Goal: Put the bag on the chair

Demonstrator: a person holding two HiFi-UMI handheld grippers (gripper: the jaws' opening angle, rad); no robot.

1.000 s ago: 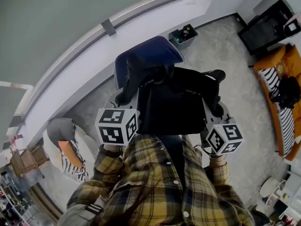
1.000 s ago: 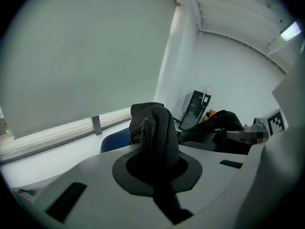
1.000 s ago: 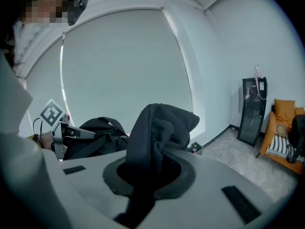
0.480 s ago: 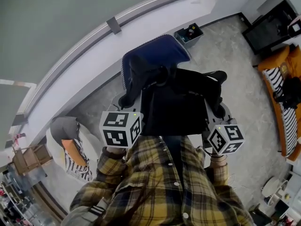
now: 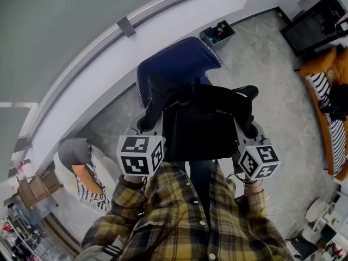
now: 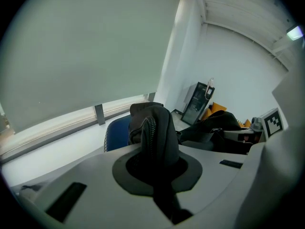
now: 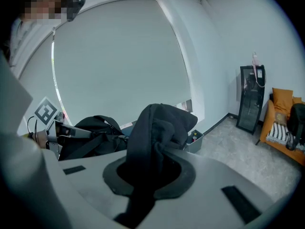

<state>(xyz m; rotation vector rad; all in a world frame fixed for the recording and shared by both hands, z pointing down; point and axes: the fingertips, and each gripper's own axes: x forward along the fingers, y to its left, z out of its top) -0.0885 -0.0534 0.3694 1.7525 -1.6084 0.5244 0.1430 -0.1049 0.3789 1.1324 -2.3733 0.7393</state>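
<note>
A black bag (image 5: 198, 126) hangs between my two grippers, just above the seat of a blue office chair (image 5: 176, 58) whose backrest stands behind it. In the head view my left gripper (image 5: 147, 126) grips the bag's left side and my right gripper (image 5: 251, 129) grips its right side. In the left gripper view a fold of black bag fabric with a zipper (image 6: 155, 137) is pinched in the shut jaws. The right gripper view shows another bunch of bag fabric (image 7: 155, 147) clamped the same way. The bag hides the chair's seat.
A small bin with items (image 5: 217, 34) stands by the curved white wall behind the chair. An orange sofa (image 5: 331, 91) and a black cabinet (image 5: 315, 23) are at the right. A grey and orange seat (image 5: 76, 156) sits at the left. A person's plaid sleeves fill the bottom of the head view.
Both grippers have sunk with the bag, bringing it closer to the chair. Both grips are unchanged.
</note>
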